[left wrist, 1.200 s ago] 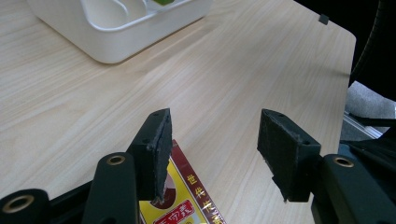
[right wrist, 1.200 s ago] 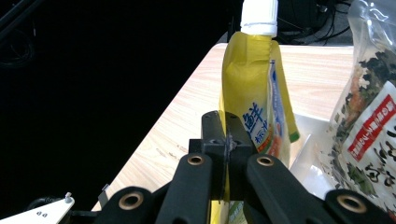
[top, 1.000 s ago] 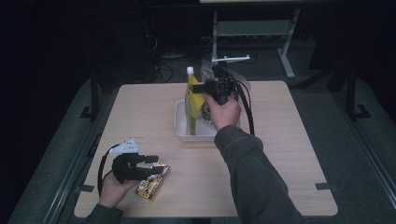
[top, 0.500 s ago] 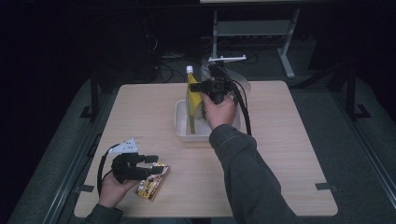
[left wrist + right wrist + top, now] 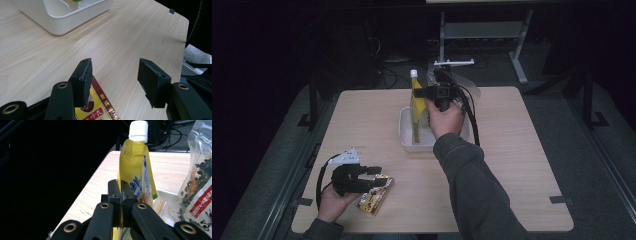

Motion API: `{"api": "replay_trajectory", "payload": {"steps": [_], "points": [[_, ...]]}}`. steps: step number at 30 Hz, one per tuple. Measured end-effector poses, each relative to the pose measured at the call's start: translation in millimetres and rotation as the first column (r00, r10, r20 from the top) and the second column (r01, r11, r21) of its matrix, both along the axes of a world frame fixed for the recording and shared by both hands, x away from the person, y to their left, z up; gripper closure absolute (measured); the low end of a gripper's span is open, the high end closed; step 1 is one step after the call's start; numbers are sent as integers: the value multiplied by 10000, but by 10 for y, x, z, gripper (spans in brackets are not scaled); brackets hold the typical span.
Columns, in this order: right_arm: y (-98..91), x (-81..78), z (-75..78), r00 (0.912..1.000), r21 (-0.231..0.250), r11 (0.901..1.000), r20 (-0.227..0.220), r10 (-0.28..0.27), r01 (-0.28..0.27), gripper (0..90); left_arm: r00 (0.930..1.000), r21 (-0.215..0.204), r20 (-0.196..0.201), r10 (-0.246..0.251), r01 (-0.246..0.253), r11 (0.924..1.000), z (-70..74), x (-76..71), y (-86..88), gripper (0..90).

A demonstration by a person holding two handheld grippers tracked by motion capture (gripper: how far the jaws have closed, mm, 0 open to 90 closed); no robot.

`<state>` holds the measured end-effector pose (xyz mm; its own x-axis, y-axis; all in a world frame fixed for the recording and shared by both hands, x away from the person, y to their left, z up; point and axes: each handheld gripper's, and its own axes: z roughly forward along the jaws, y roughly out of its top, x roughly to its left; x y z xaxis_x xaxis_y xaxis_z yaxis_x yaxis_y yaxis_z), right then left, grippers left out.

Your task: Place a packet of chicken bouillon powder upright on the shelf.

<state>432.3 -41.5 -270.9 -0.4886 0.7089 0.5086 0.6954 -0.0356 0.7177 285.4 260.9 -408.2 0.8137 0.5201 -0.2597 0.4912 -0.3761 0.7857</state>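
Surface: wooden table [image 5: 522,150], dark room.
Pouches: one yellow pouch [image 5: 135,170], blue characters.
My right gripper [image 5: 122,195]: clamped on its edge.
My left gripper [image 5: 113,82]: apart over one red-yellow packet [image 5: 100,110].

Place: we take it for a lab or recording studio.
Table [image 5: 522,165]: we see one bare wooden top, tape marks at its edges.
Surroundings: we see darkness, loose cables [image 5: 387,75], a metal stand [image 5: 512,45], grey floor [image 5: 607,165].
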Motion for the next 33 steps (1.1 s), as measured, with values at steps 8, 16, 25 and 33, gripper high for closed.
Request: {"api": "replay_trajectory", "payload": {"steps": [8, 16, 25, 33], "points": [[-5, -28, -23, 9999, -43, 9998, 13, -170, 170, 892, 10000, 8, 3, -17, 17, 10000, 0, -4, -7, 448], [-44, -22, -44, 9992, 11, 9992, 2, -407, 407, 892, 10000, 7, 11, -24, 24, 10000, 2, -3, -10, 449], [-34, -11, -53, 9986, 113, 9986, -32, -519, 519, 892, 10000, -9, 30, -30, 30, 10000, 7, -4, -6, 448], [33, 57, -128, 9982, 160, 9983, -202, -564, 568, 892, 10000, -35, 22, -11, 11, 10000, 8, -4, 2, 449]]}}
